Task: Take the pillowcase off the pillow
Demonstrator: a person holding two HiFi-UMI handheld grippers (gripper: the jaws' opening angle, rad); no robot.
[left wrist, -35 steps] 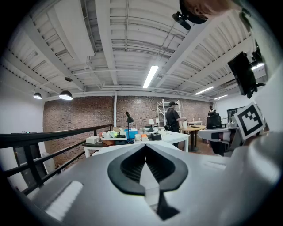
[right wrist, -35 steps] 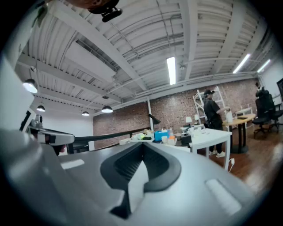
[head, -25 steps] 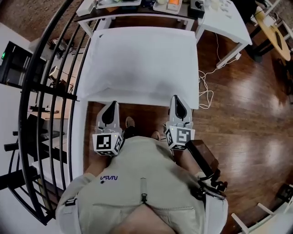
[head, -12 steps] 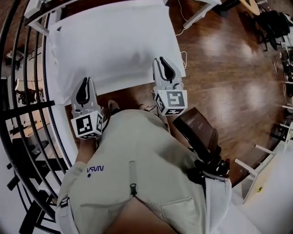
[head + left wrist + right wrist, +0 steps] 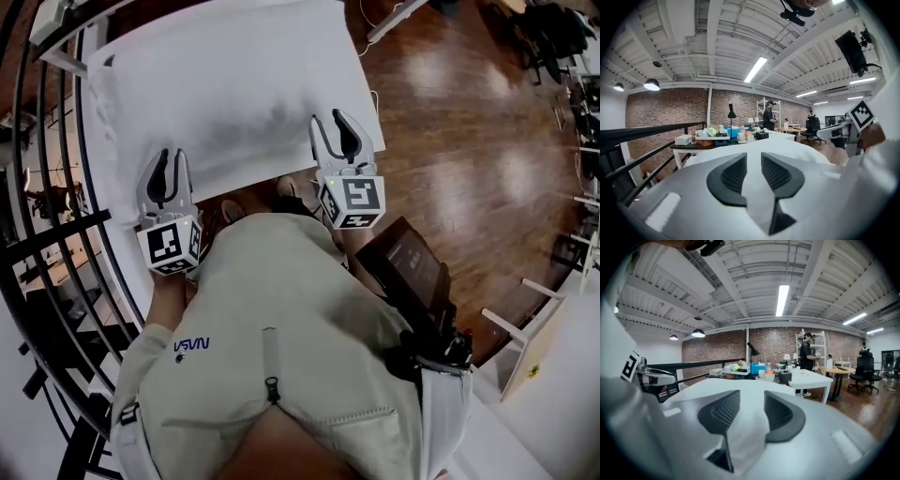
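As their jaws ease open, left gripper and right gripper straddle the pillow edge, level.

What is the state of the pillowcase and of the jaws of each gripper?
Pillowcase, still on, lying flat.
Left gripper, jaws open, just been opening; white fabric between them, not clamped.
Right gripper, jaws open, just been opening; a fold of white fabric between them, not clamped.
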